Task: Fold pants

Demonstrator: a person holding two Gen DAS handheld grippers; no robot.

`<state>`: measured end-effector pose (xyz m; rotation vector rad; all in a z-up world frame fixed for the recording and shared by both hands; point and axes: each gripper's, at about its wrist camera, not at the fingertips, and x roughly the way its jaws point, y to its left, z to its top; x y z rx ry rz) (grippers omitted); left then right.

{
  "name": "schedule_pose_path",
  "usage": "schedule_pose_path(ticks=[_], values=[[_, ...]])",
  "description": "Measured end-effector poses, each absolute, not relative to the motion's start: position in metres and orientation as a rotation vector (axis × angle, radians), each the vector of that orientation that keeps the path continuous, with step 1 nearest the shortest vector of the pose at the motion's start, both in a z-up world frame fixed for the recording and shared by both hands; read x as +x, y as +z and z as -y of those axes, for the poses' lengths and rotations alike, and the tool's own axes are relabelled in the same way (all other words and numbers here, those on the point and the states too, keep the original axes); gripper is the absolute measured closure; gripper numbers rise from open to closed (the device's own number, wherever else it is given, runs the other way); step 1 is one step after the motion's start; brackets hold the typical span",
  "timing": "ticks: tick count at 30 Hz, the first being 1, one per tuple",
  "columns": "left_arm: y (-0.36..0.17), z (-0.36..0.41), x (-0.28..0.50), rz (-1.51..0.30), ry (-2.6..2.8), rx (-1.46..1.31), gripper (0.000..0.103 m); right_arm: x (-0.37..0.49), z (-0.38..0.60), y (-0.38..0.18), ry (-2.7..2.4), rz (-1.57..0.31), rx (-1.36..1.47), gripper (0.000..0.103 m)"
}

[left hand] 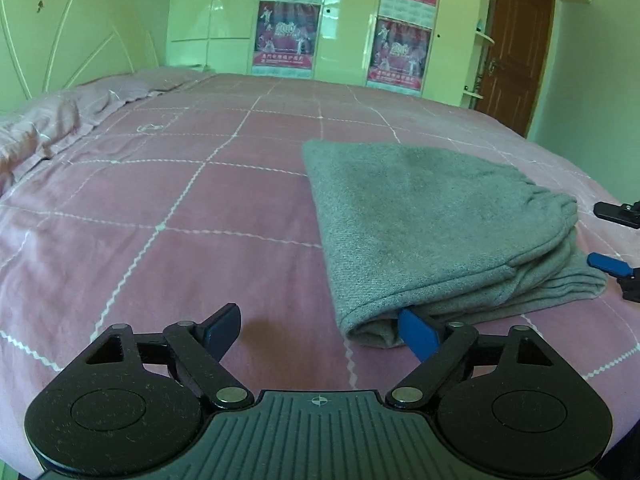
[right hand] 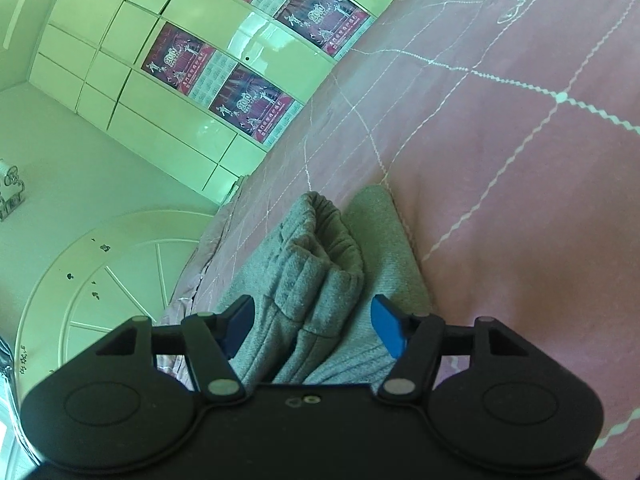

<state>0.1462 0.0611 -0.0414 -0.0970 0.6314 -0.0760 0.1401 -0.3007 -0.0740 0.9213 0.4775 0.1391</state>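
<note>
The grey pants (left hand: pixel 432 216) lie folded into a thick stack on the pink checked bedspread (left hand: pixel 180 208). My left gripper (left hand: pixel 320 330) is open just above the bed. Its right blue pad touches the stack's near corner, and its left finger hangs over bare bedspread. My right gripper (right hand: pixel 314 328) is open around the gathered waistband end of the pants (right hand: pixel 320 264). Cloth lies between its blue pads, with a gap showing at the right pad. In the left wrist view, the right gripper's fingers (left hand: pixel 608 264) poke in at the pants' far right end.
A crumpled pink quilt or pillow (left hand: pixel 52 120) lies at the head of the bed, below a pale headboard (left hand: pixel 60 40). Glossy wardrobes with posters (left hand: pixel 286 36) stand behind the bed. A brown door (left hand: pixel 516 48) is at the back right.
</note>
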Motion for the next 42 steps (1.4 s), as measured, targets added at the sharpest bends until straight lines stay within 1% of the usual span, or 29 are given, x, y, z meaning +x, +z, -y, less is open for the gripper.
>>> schedule_pose_path(ticks=[3,8,10,16,17,18,19,21,24,26,27,28,30,31,32,36,42], values=[[-0.046,-0.062,0.155,-0.66,-0.06,-0.047,0.019,0.147,0.295,-0.072,0.148,-0.49,0.904,0.045],[-0.052,-0.071,0.161,-0.633,-0.073,-0.114,0.02,0.161,0.293,-0.079,0.141,-0.494,0.958,0.045],[-0.056,-0.07,0.166,-0.658,-0.057,-0.105,0.02,0.165,0.293,-0.083,0.13,-0.493,0.975,0.044],[-0.057,-0.073,0.165,-0.664,-0.047,-0.135,0.02,0.177,0.289,-0.082,0.11,-0.51,0.943,0.044],[-0.057,-0.073,0.165,-0.658,-0.046,-0.143,0.02,0.18,0.288,-0.079,0.103,-0.522,0.925,0.047],[-0.058,-0.073,0.164,-0.655,-0.049,-0.144,0.021,0.183,0.286,-0.075,0.1,-0.531,0.885,0.056],[-0.058,-0.073,0.163,-0.657,-0.048,-0.145,0.021,0.185,0.282,-0.068,0.108,-0.532,0.837,0.081],[-0.059,-0.073,0.164,-0.662,-0.044,-0.141,0.021,0.182,0.276,-0.047,0.149,-0.503,0.786,0.082],[-0.059,-0.072,0.164,-0.657,-0.039,-0.14,0.02,0.161,0.272,-0.012,0.214,-0.376,0.763,0.082],[-0.058,-0.072,0.163,-0.65,-0.045,-0.146,0.02,0.139,0.277,-0.006,0.205,-0.305,0.769,0.082],[-0.058,-0.071,0.163,-0.645,-0.048,-0.144,0.02,0.13,0.282,-0.014,0.177,-0.298,0.773,0.082],[-0.058,-0.07,0.162,-0.644,-0.046,-0.138,0.02,0.128,0.285,-0.029,0.135,-0.332,0.767,0.082],[-0.06,-0.069,0.163,-0.651,-0.03,-0.134,0.02,0.145,0.294,-0.072,0.07,-0.552,0.831,0.081],[-0.06,-0.07,0.162,-0.65,-0.029,-0.141,0.02,0.142,0.303,-0.089,0.081,-0.542,0.916,0.081],[-0.059,-0.071,0.162,-0.646,-0.031,-0.149,0.02,0.138,0.308,-0.092,0.094,-0.504,0.953,0.08],[-0.054,-0.074,0.153,-0.639,-0.027,-0.186,0.02,0.142,0.301,-0.081,0.089,-0.515,0.889,0.079],[-0.052,-0.049,0.149,-0.638,-0.101,-0.097,0.02,0.137,0.305,-0.085,0.098,-0.504,0.931,0.078]])
